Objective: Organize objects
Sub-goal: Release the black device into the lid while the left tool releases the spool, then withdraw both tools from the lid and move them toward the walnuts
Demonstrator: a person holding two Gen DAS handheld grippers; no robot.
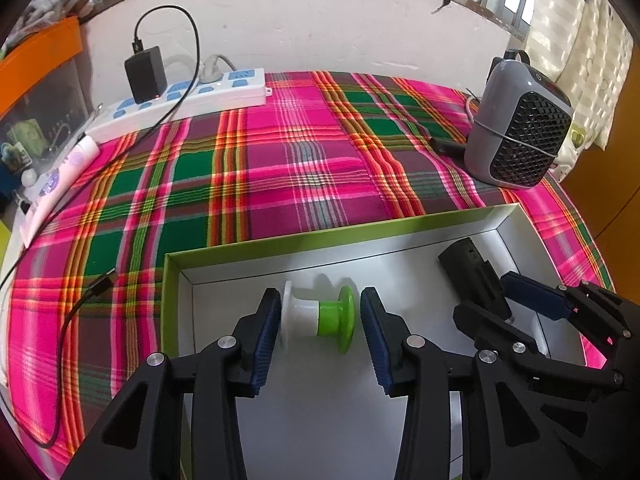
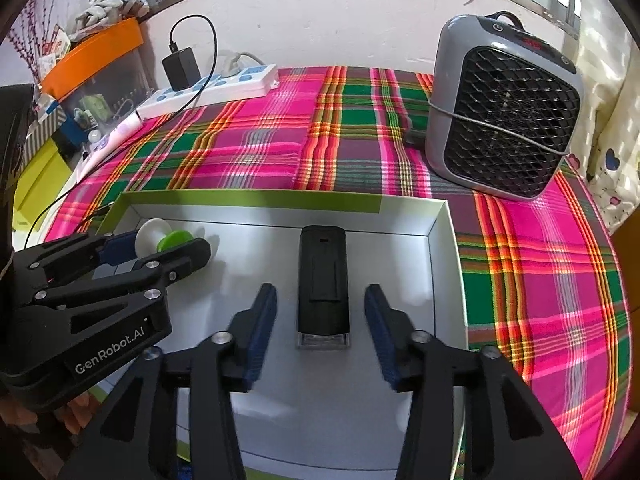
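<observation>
A white and green spool (image 1: pixel 320 318) lies on its side on the white floor of a shallow box (image 1: pixel 400 224) with green outer walls, near the box's far left corner. The left gripper (image 1: pixel 320 332) stands over it with its jaws apart: the blue pad (image 1: pixel 266 334) on the white end sits right against the flange, though whether it touches is hard to say, while the other pad stands clear of the green end.

To the right in the same box lies a black device (image 2: pixel 323 284), long and flat, with a clear end facing the camera. The right gripper (image 2: pixel 320 332) straddles it with its jaws apart, and both blue pads (image 2: pixel 260 330) stand off from the device's sides. The two grippers are side by side over the box, the left one also showing at the left edge of the right wrist view (image 2: pixel 160 250).

The box rests on a plaid cloth (image 1: pixel 280 168) of pink, green and orange. Beyond the box's right corner stands a grey heater (image 2: pixel 504 120) with a black mesh front. Along the far wall lies a white power strip (image 1: pixel 184 98) with a black charger (image 1: pixel 145 74) plugged in, its black cable (image 1: pixel 68 320) trailing down the left side of the cloth. An orange bin (image 2: pixel 92 54) sits at the far left.
</observation>
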